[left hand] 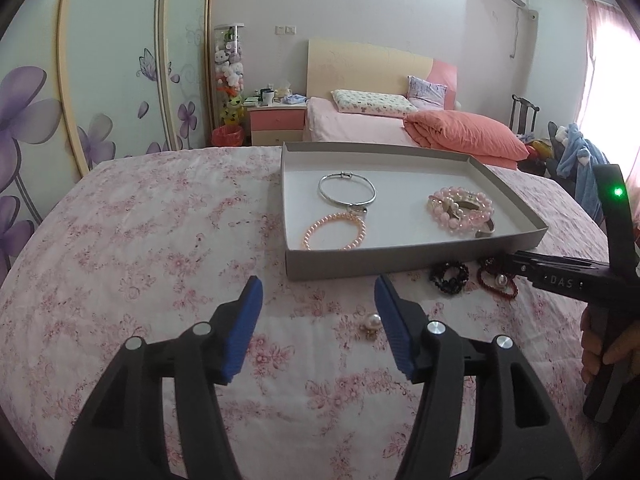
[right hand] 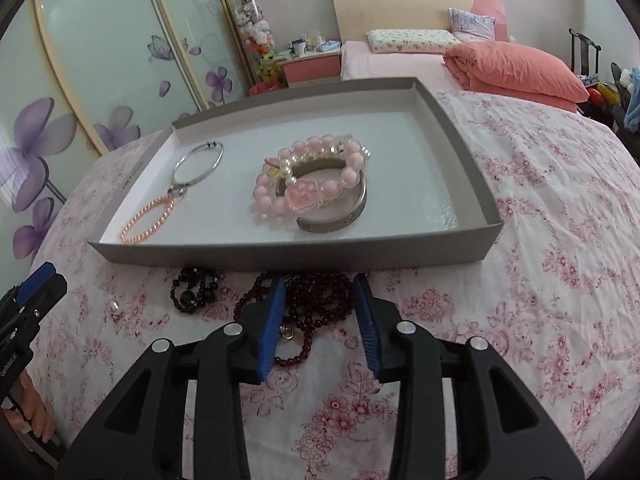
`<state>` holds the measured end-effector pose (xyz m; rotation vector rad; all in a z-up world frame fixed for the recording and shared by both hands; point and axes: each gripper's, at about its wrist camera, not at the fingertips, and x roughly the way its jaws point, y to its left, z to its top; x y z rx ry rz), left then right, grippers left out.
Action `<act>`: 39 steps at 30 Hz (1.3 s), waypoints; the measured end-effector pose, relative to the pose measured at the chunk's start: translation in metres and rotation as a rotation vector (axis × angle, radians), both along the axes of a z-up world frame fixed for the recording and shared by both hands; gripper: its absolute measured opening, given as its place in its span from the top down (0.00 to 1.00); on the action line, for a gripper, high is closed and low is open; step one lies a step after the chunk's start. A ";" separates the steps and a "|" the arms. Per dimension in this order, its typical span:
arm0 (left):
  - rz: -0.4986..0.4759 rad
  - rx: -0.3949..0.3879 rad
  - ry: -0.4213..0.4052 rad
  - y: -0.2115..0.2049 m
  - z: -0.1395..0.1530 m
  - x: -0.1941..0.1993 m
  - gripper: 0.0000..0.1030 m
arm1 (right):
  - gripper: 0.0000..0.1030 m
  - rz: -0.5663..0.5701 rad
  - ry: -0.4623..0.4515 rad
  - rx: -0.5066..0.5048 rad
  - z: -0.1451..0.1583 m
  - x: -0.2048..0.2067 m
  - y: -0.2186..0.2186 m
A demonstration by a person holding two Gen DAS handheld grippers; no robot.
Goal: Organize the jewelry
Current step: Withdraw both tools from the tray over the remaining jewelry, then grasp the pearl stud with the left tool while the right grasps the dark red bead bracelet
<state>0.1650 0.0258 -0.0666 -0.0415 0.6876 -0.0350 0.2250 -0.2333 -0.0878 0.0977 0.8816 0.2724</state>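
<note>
While right tongs (right hand: pixel 320 280) straddle dark red beads (right hand: pixel 316 304) (unclamped), left tongs (left hand: pixel 318 282) wide, empty.

**Camera placement: two wrist fisheyes, both facing the headboard wall**

The left wrist view looks forward and down along the left gripper (left hand: pixel 318 300), from fairly high over the floral bedspread (left hand: pixel 160 240), with the grey tray (left hand: pixel 400 264) ahead and right. The right wrist view sits lower and nearer, the right gripper (right hand: pixel 320 300) just short of the tray's front wall. Both views share the tray, the dark red bead strand (right hand: pixel 316 304) and the far bed (left hand: pixel 360 120).
</note>
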 end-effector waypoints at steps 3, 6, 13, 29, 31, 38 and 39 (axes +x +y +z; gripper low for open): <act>-0.004 0.001 0.004 -0.002 -0.001 0.000 0.44 | 0.63 0.018 -0.018 -0.046 -0.003 -0.004 0.005; -0.012 0.003 0.010 -0.004 -0.003 0.001 0.44 | 0.76 0.022 -0.024 -0.080 -0.003 -0.006 0.007; -0.036 0.012 0.029 -0.009 -0.007 0.001 0.42 | 0.88 -0.035 -0.020 -0.082 -0.004 -0.008 -0.007; -0.094 0.066 0.122 -0.032 -0.024 0.008 0.36 | 0.88 -0.093 -0.021 -0.116 -0.005 -0.012 -0.022; -0.082 0.073 0.151 -0.033 -0.028 0.013 0.44 | 0.88 -0.093 -0.021 -0.115 -0.005 -0.012 -0.022; -0.082 0.086 0.207 -0.045 -0.038 0.029 0.66 | 0.87 -0.092 -0.019 -0.104 -0.005 -0.012 -0.021; -0.085 0.087 0.206 -0.047 -0.038 0.030 0.67 | 0.87 -0.092 -0.019 -0.103 -0.005 -0.012 -0.022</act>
